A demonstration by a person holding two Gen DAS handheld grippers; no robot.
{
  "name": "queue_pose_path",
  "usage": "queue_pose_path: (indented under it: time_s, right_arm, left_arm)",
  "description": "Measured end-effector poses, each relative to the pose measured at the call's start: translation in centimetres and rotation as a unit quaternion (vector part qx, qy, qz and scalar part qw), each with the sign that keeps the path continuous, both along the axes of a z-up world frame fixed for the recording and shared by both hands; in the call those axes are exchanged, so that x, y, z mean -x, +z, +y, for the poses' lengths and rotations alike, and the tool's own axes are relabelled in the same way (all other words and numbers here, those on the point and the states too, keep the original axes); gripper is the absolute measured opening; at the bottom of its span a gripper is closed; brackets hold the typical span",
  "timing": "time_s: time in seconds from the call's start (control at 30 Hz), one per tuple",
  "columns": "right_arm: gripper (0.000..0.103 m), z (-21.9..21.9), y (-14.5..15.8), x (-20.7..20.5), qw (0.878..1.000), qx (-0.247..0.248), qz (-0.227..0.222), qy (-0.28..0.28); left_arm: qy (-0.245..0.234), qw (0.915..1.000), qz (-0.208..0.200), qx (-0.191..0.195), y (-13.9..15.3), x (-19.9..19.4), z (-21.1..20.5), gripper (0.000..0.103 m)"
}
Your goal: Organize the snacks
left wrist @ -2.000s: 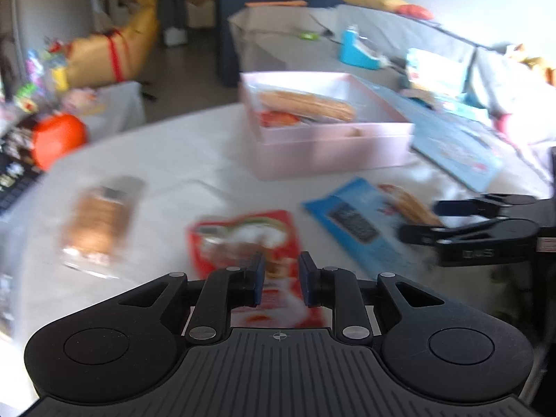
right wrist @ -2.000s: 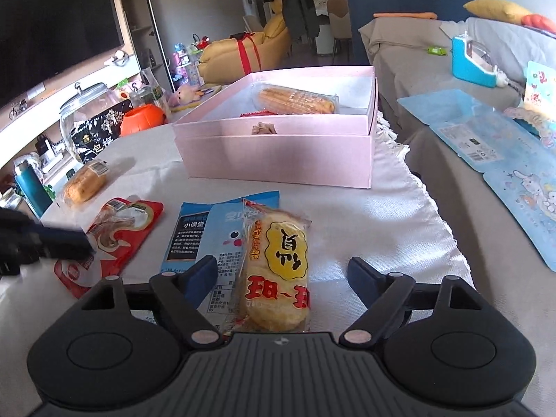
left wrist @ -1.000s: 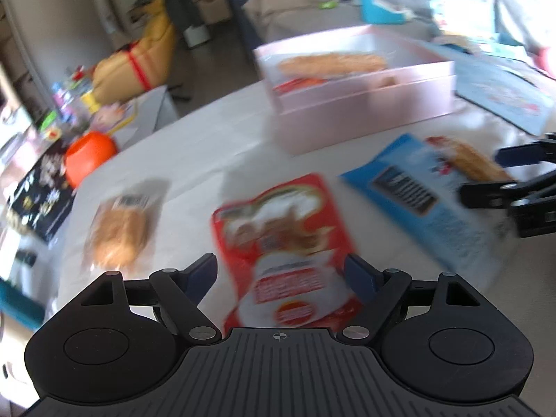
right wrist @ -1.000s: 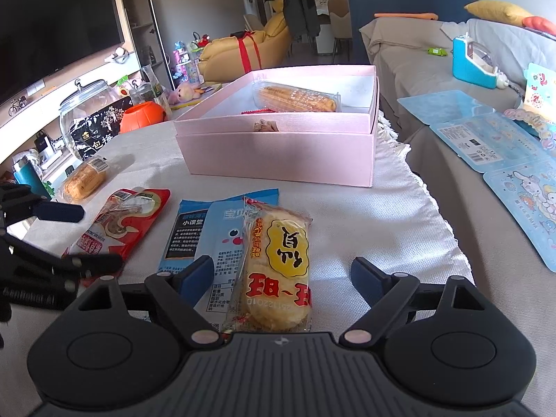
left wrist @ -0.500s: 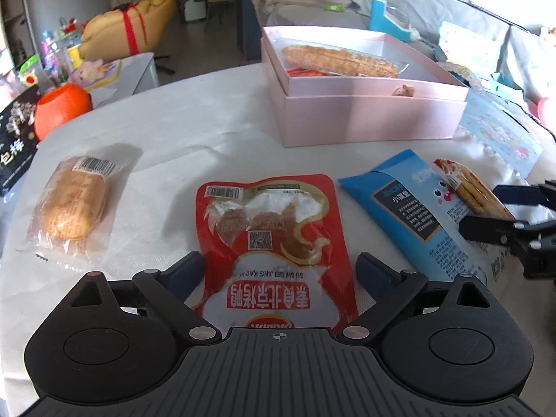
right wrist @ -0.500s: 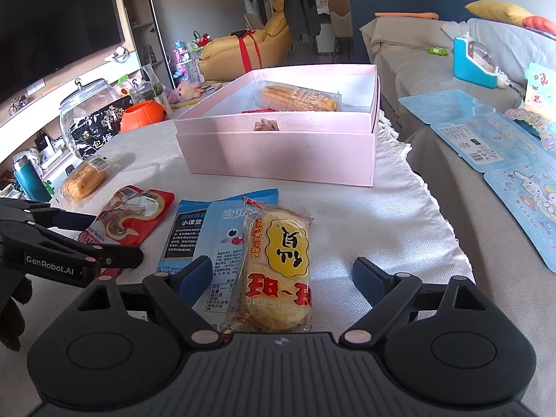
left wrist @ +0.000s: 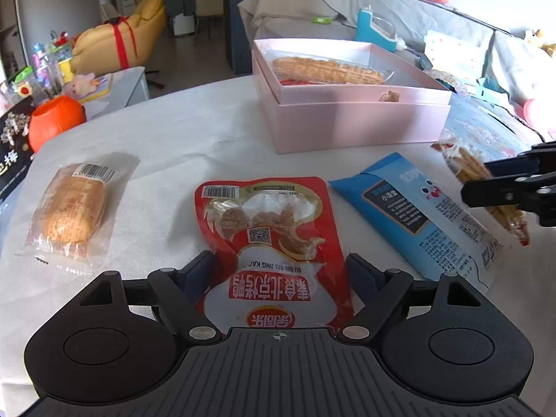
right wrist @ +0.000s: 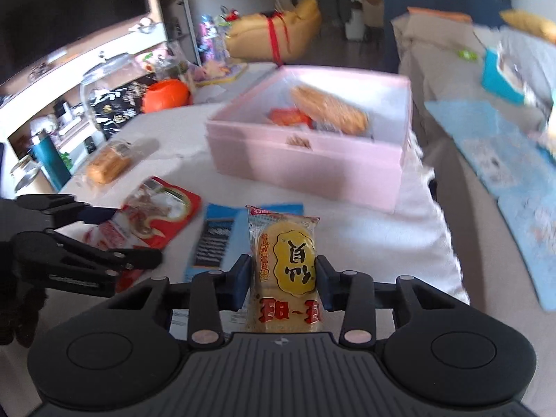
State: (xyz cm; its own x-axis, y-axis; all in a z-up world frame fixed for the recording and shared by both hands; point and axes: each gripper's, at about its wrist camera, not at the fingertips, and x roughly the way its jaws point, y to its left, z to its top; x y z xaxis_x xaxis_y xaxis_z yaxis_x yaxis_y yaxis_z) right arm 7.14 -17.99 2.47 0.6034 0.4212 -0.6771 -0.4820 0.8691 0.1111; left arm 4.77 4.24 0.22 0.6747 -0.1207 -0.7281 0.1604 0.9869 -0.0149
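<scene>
My right gripper (right wrist: 282, 278) is closing and its pads press both sides of a yellow rice cracker packet (right wrist: 288, 267), held lifted above the table. In the left wrist view this packet (left wrist: 458, 160) hangs in the right gripper (left wrist: 476, 180) above a blue snack packet (left wrist: 410, 208). My left gripper (left wrist: 278, 271) straddles the near end of a red pouch (left wrist: 264, 229) lying flat; its jaws are closing, still wide. The open pink box (left wrist: 347, 125) stands farther back with a wrapped corn cob (left wrist: 330, 67) inside. A wrapped bread roll (left wrist: 69, 208) lies at the left.
An orange round container (left wrist: 55, 125) sits beyond the table's left edge. A glass jar (right wrist: 104, 80) and a teal bottle (right wrist: 50, 161) stand on a low shelf at the left. A sofa with blue mats (right wrist: 504, 146) lies to the right of the table.
The right gripper's jaws closed on the rice cracker packet and raised it off the blue packet. The left gripper's jaws came in slightly around the red pouch.
</scene>
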Motion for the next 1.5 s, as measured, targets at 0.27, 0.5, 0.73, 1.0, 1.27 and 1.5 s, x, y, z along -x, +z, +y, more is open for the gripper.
queue_pose_path:
  time_s: [0.27, 0.5, 0.73, 1.0, 1.27, 1.5]
  right_arm:
    - [0.039, 0.5, 0.8, 0.8, 1.000, 0.013, -0.013, 0.005]
    - [0.039, 1.6, -1.8, 1.1, 1.000, 0.022, 0.003, 0.006]
    - [0.045, 1.0, -2.3, 1.1, 1.000, 0.005, -0.001, -0.002]
    - [0.045, 1.3, -2.2, 1.1, 1.000, 0.006, -0.002, -0.005]
    - [0.038, 0.5, -1.7, 1.1, 1.000, -0.011, -0.001, 0.002]
    - [0.038, -0.6, 0.3, 1.6, 1.000, -0.017, -0.014, -0.004]
  left_arm:
    - [-0.011, 0.9994, 0.006, 0.032, 0.7, 0.4, 0.2, 0.079]
    - [-0.020, 0.9993, 0.014, 0.027, 0.2, 0.1, 0.0, 0.087]
    - [-0.037, 0.9991, 0.021, 0.002, -0.1, -0.2, -0.9, 0.093]
    - [-0.021, 0.9995, 0.000, 0.025, -0.5, 0.5, -0.6, 0.094]
    - [-0.024, 0.9997, -0.005, 0.001, -0.1, 0.7, -1.1, 0.085]
    - [-0.026, 0.9993, -0.016, 0.021, 1.0, 1.7, -0.3, 0.070]
